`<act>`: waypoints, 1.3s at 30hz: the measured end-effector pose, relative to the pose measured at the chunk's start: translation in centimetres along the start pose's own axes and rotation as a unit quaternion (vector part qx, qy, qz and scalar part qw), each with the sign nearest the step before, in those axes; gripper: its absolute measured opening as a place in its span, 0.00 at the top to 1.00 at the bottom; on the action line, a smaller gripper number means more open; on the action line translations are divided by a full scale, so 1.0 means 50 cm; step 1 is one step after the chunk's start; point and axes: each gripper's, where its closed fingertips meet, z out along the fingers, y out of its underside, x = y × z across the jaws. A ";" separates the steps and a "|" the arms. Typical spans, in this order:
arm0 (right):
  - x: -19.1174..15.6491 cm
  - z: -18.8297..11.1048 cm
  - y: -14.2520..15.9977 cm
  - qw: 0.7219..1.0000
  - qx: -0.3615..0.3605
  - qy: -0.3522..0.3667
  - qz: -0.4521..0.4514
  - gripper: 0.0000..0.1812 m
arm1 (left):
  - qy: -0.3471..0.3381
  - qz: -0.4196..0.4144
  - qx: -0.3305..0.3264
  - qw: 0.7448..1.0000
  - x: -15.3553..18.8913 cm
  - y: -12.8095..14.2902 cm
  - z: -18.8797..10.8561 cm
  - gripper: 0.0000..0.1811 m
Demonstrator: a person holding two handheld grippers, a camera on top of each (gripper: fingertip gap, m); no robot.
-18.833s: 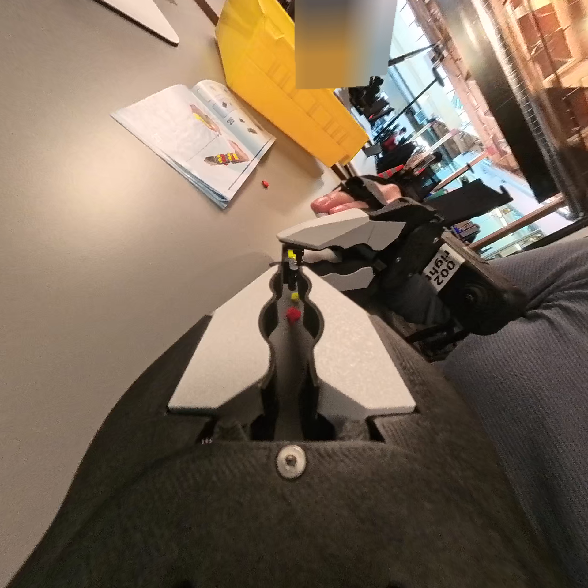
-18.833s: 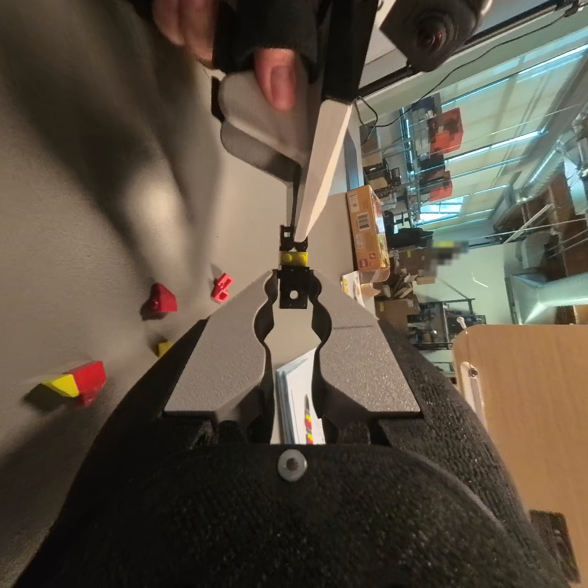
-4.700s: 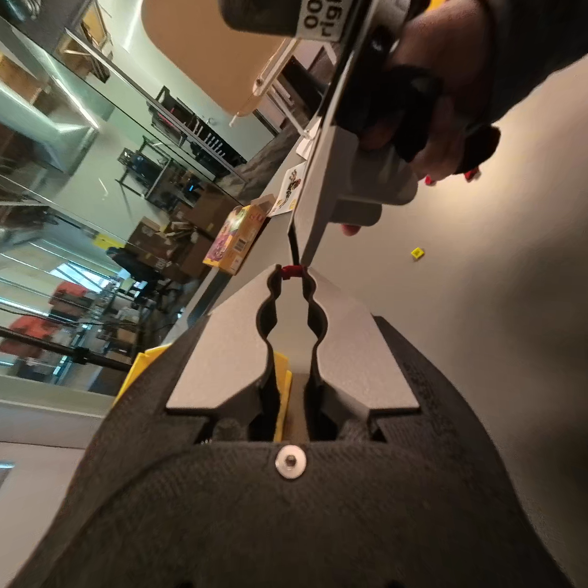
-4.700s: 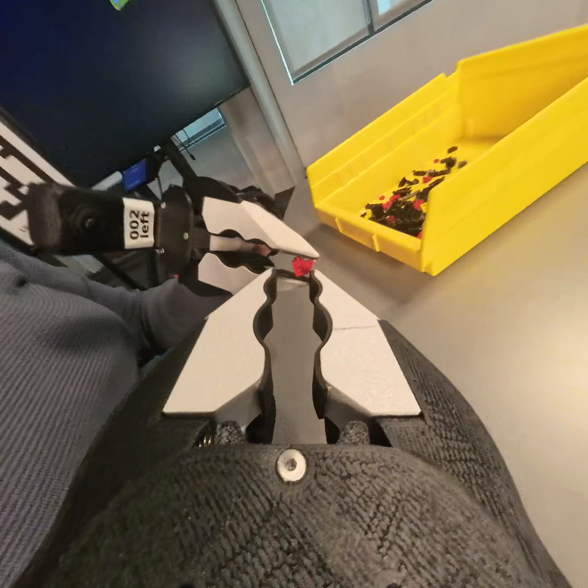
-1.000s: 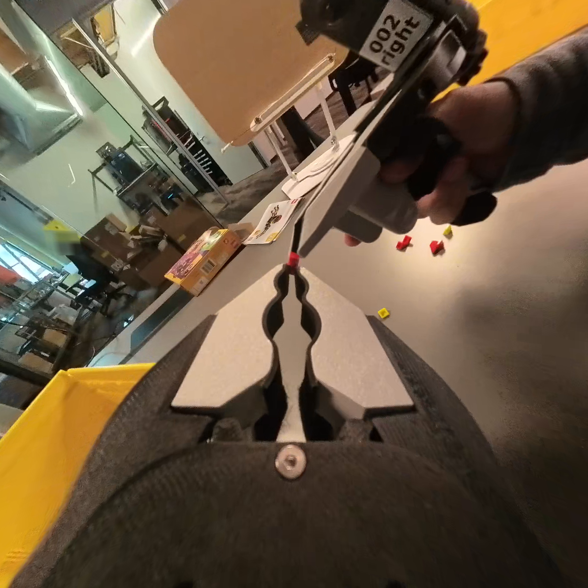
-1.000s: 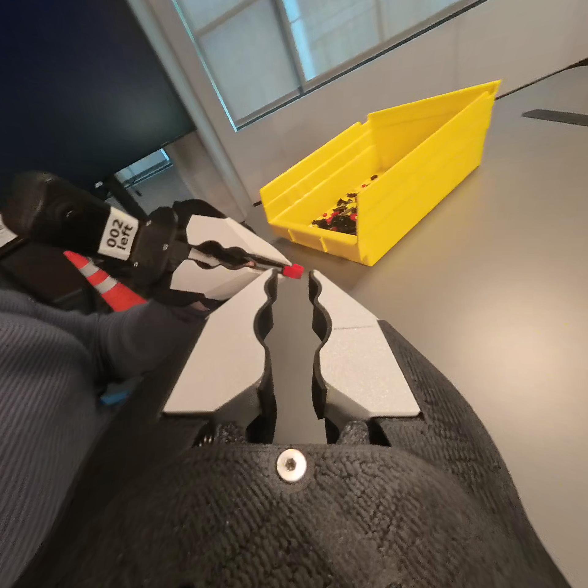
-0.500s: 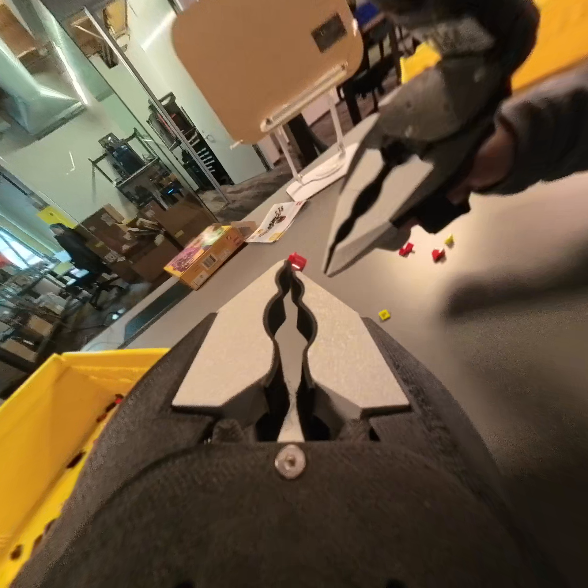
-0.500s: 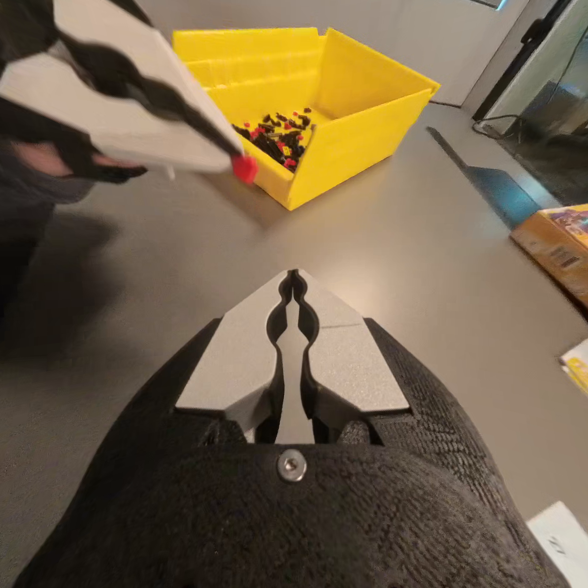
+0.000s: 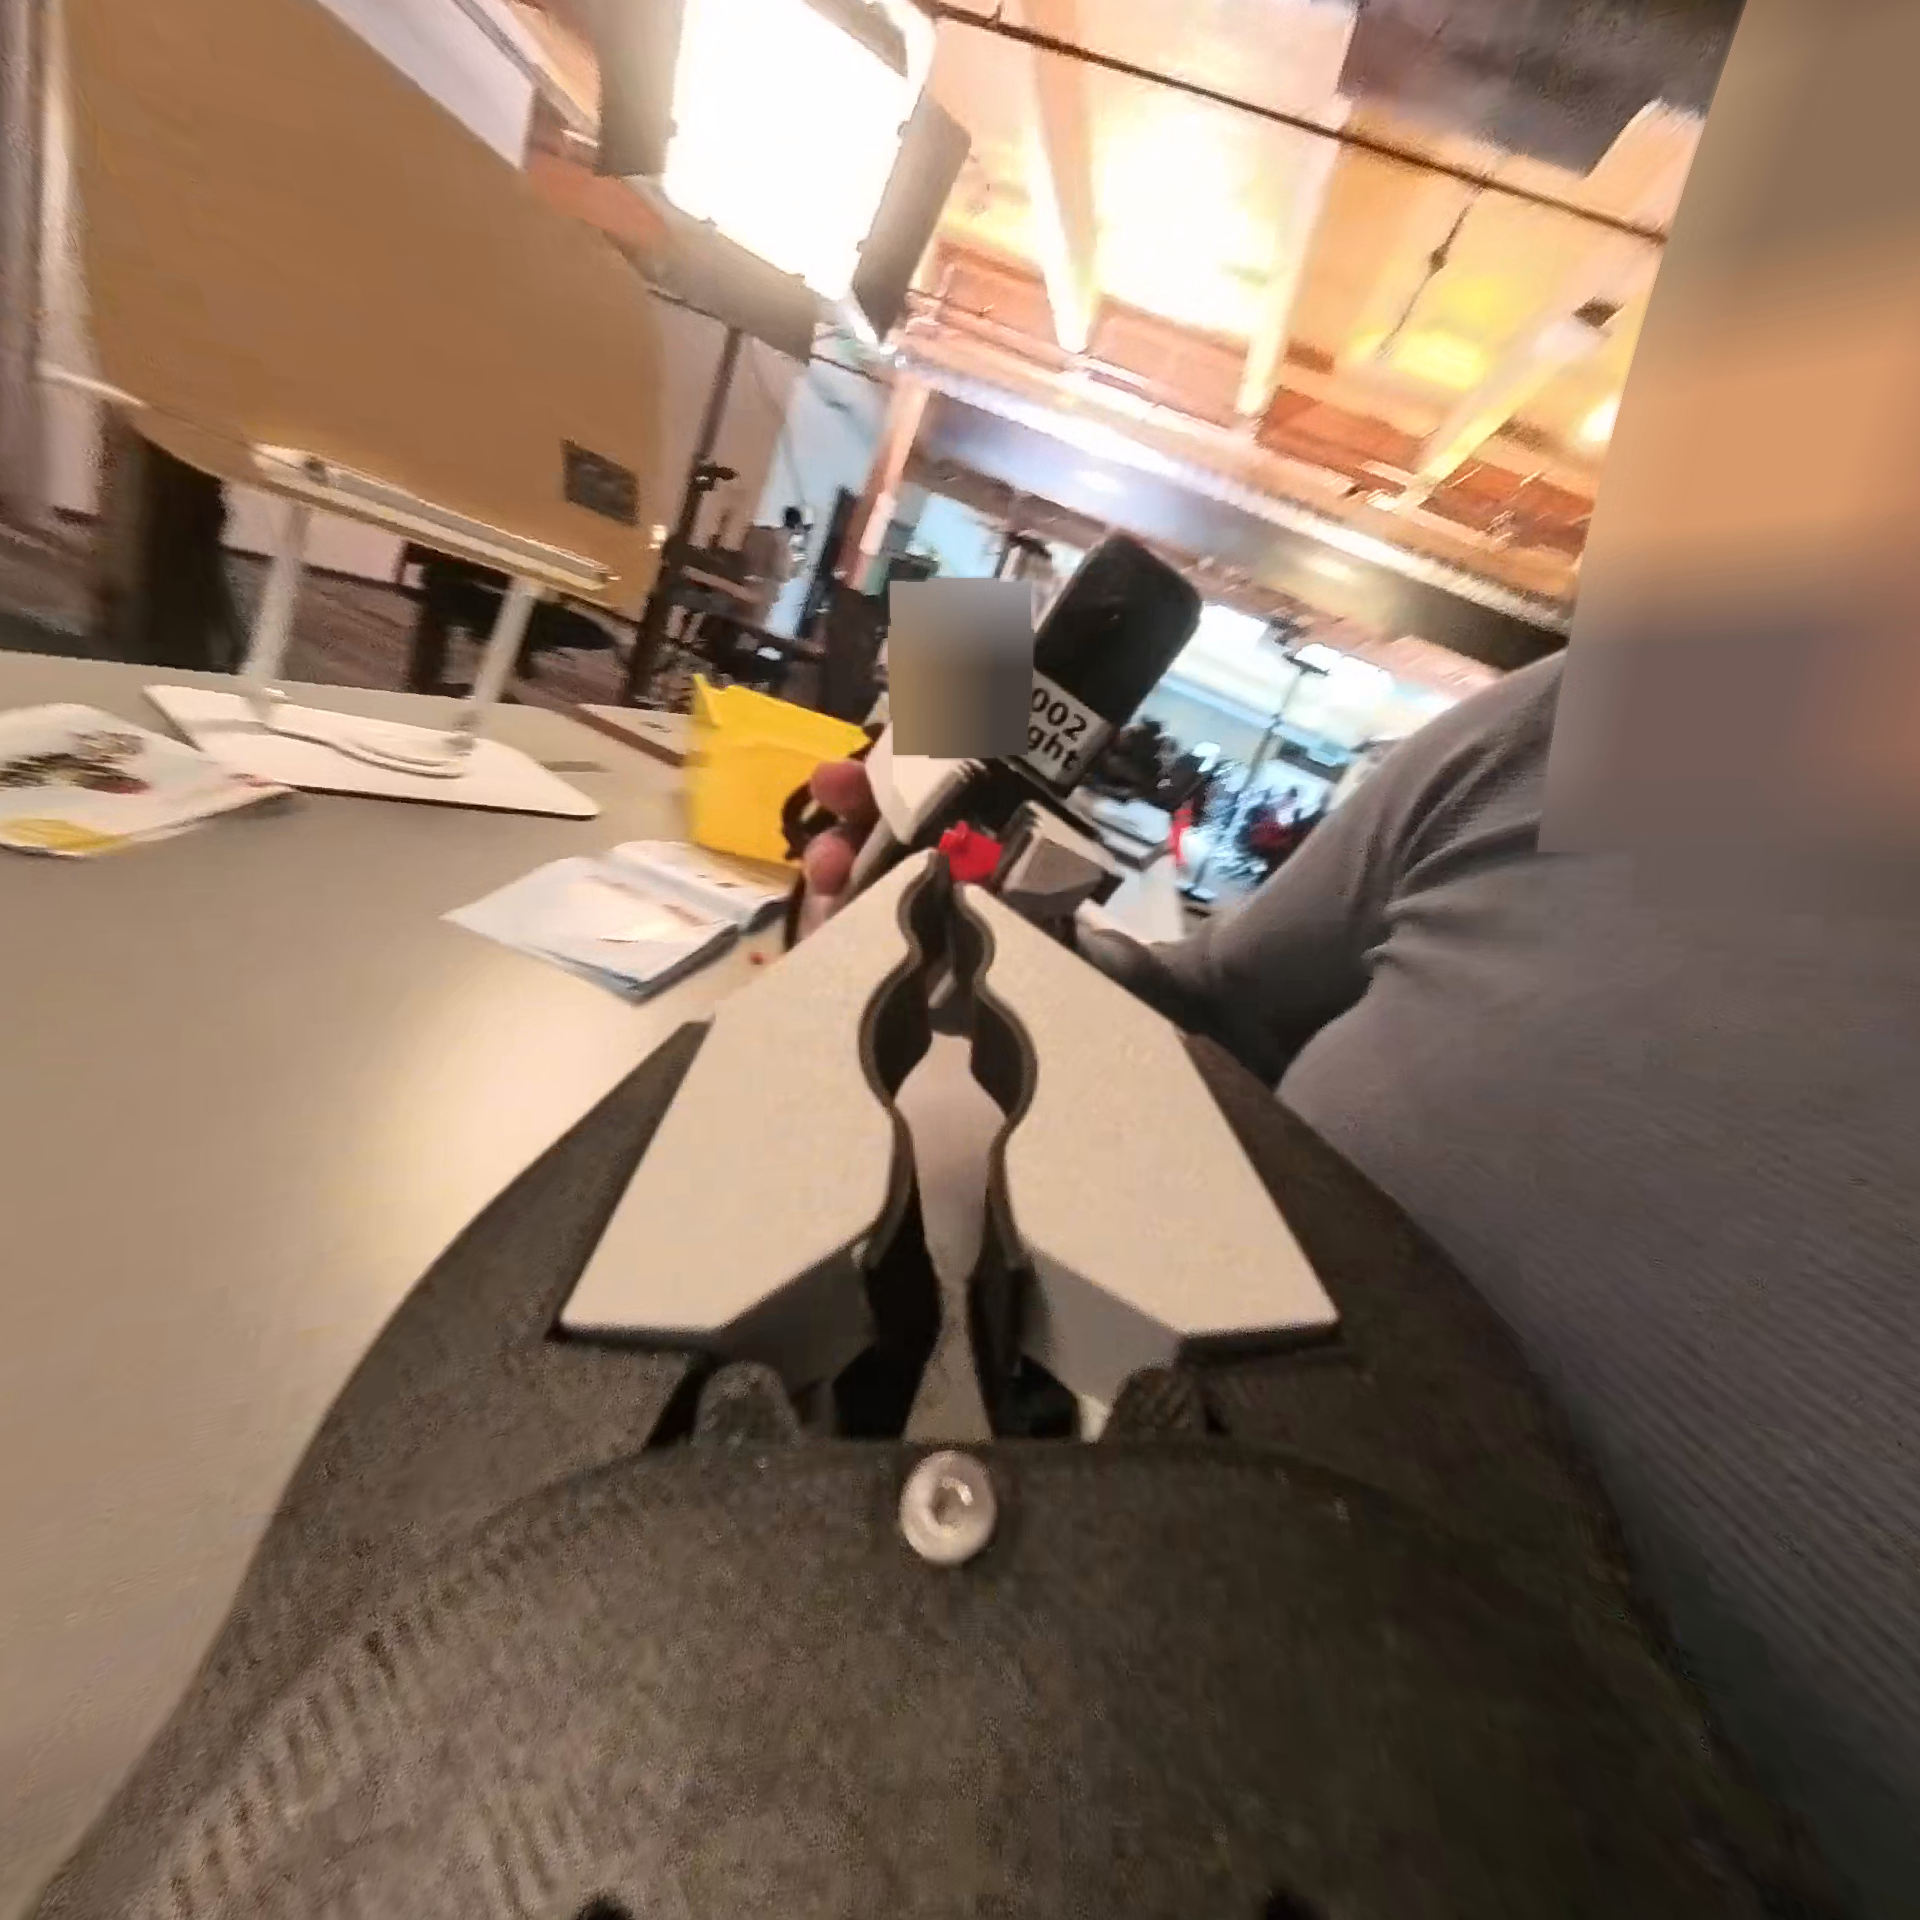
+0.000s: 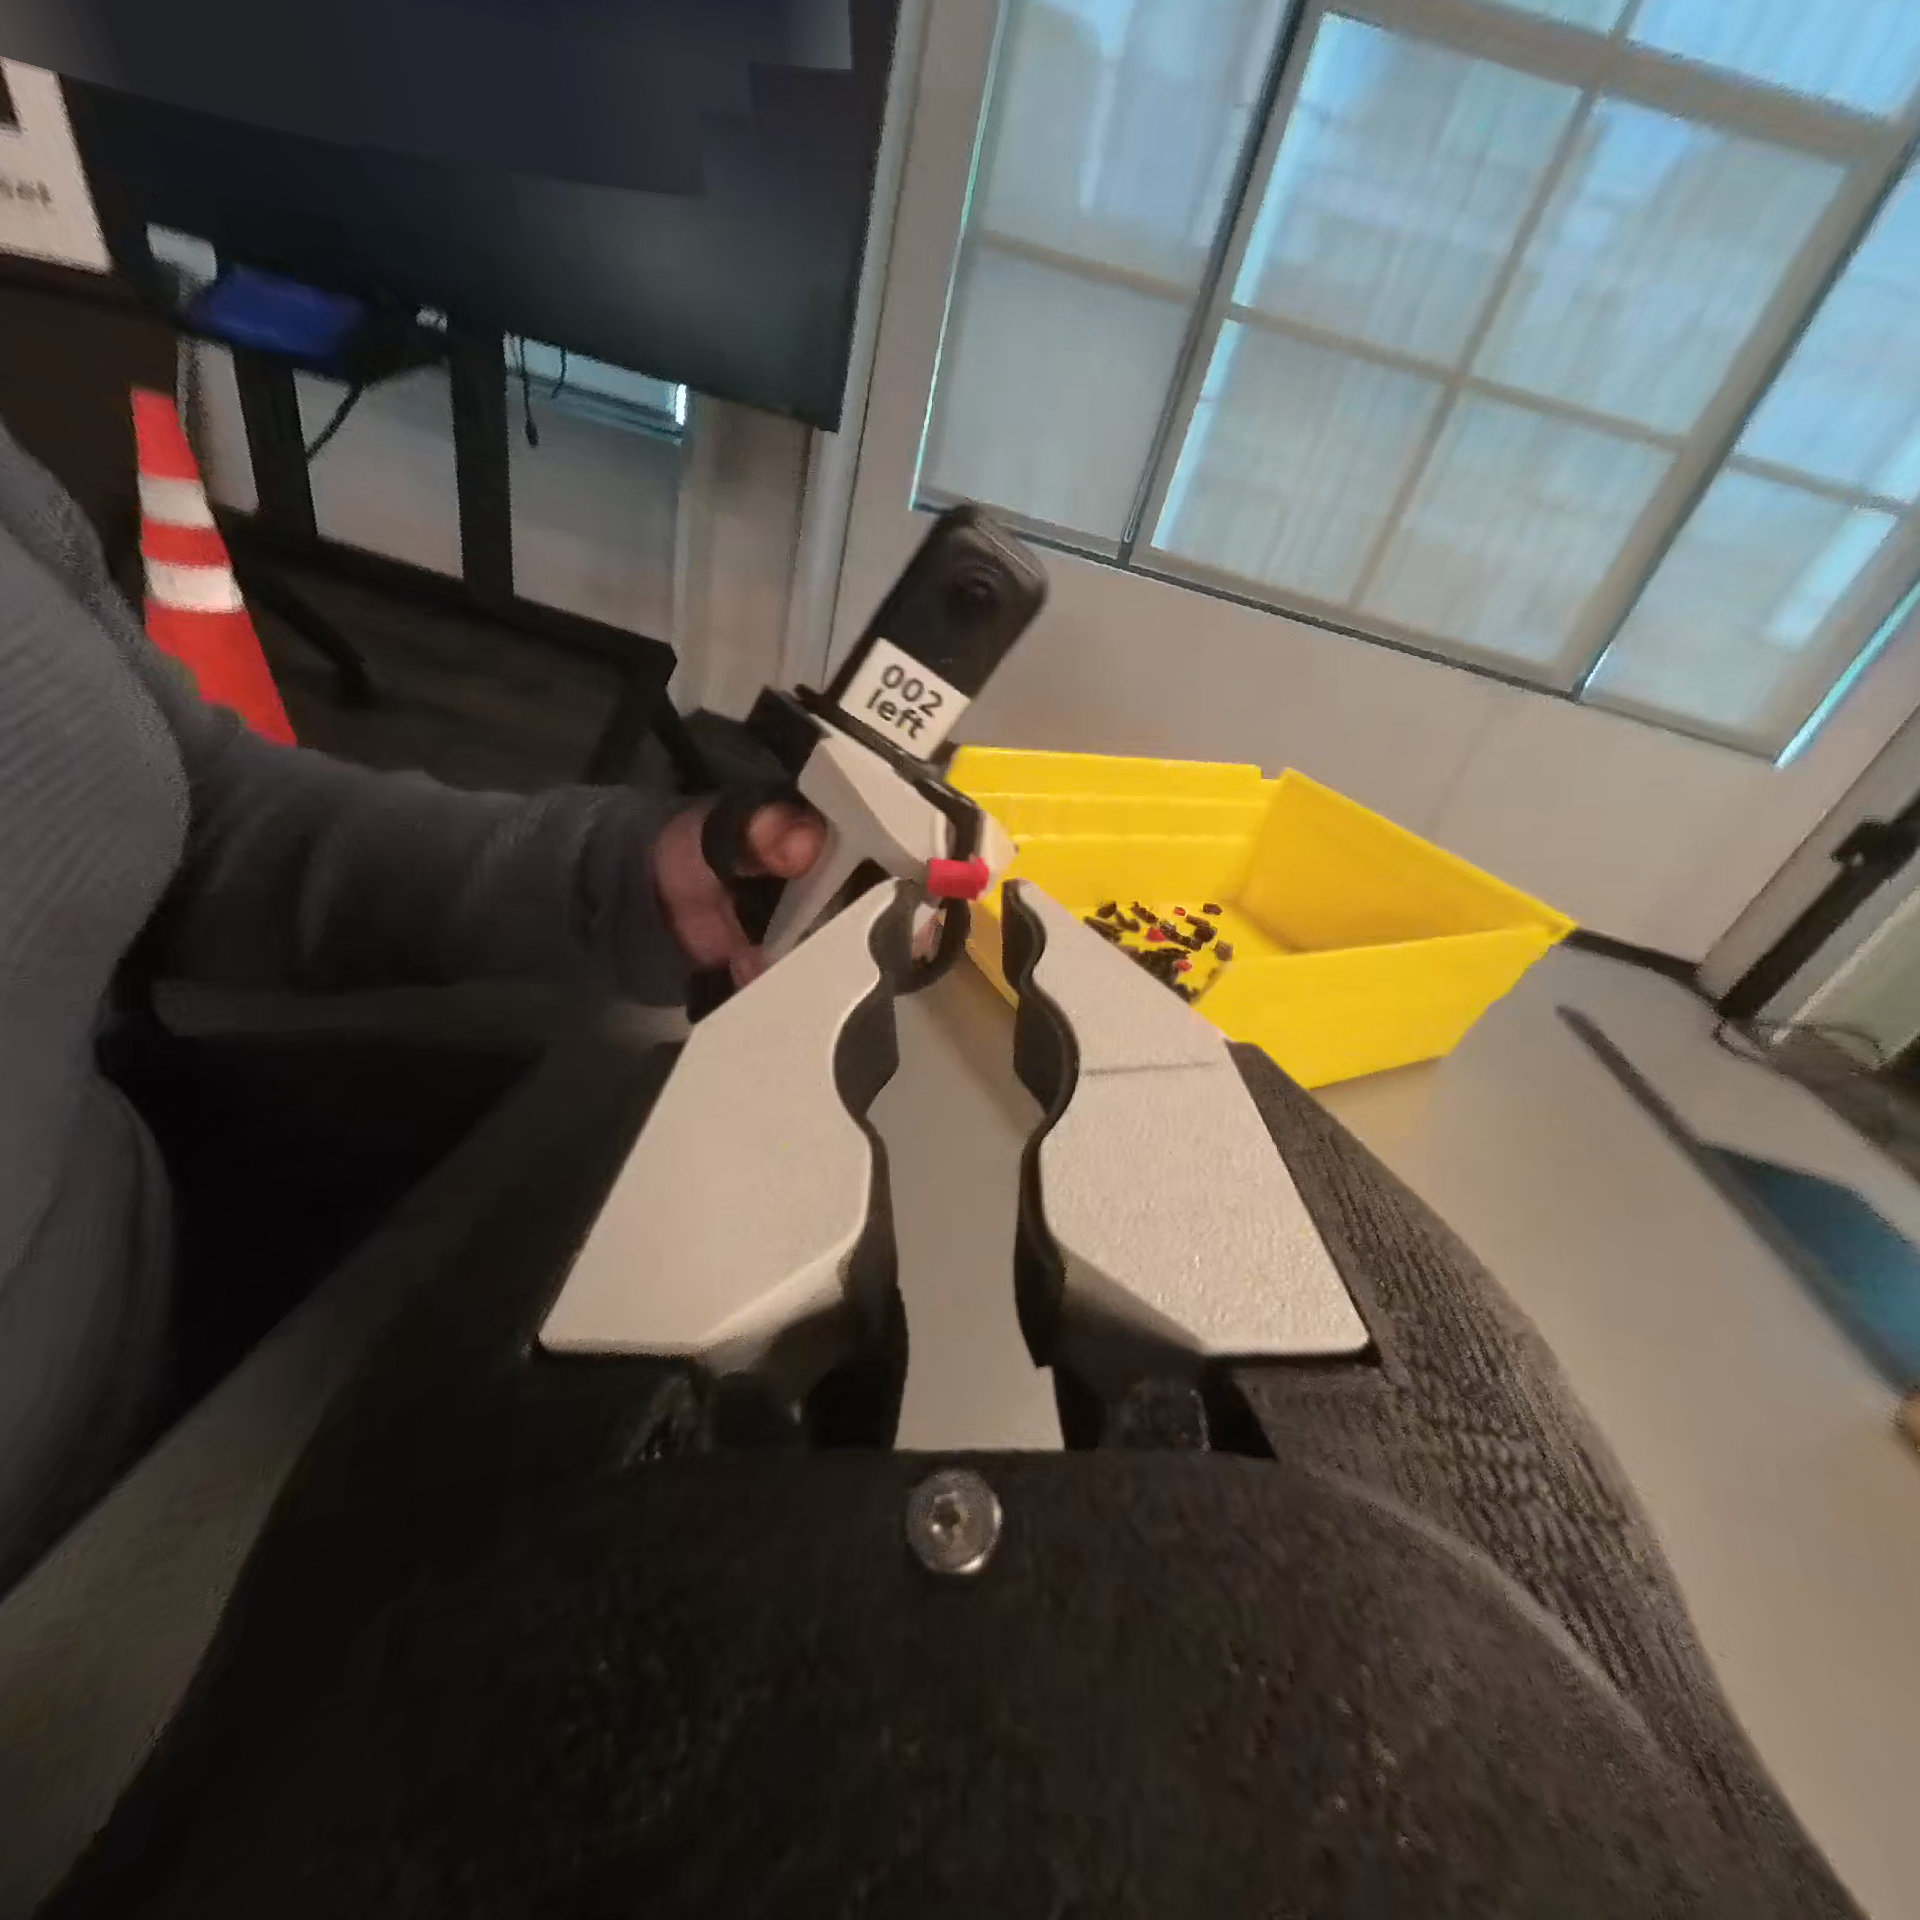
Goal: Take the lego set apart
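**Right tongs open again in front of the red piece**

The left gripper (image 9: 940, 871) is clenched on a small red lego piece (image 9: 966, 846), pinched at the very tips and held in the air above the near edge of the grey table (image 9: 260, 1039). The right gripper (image 10: 953, 900) is released, with its jaws standing apart and nothing between them. The red piece sits just ahead of its left fingertip, close to it but not yet inside the gap.

Half a second ago the right gripper was closed and pointed away across the table. It has now swung back to face the left one and has opened. This looks like the approach to another pull, with one side holding and the other gripping. The piece is too small to tell whether it is still two parts joined or a single part.

The yellow bin (image 10: 1351, 1003) stands behind the tips, toward the table's far edge, with loose black and red pieces (image 10: 1153, 935) lying in it. An open instruction booklet (image 9: 623, 914) lies flat further along the table.
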 end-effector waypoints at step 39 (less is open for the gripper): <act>0.001 -0.037 0.115 0.911 -0.256 0.005 -0.323 0.97 | -0.121 0.112 -0.041 0.985 -0.032 -0.049 -0.034 1.00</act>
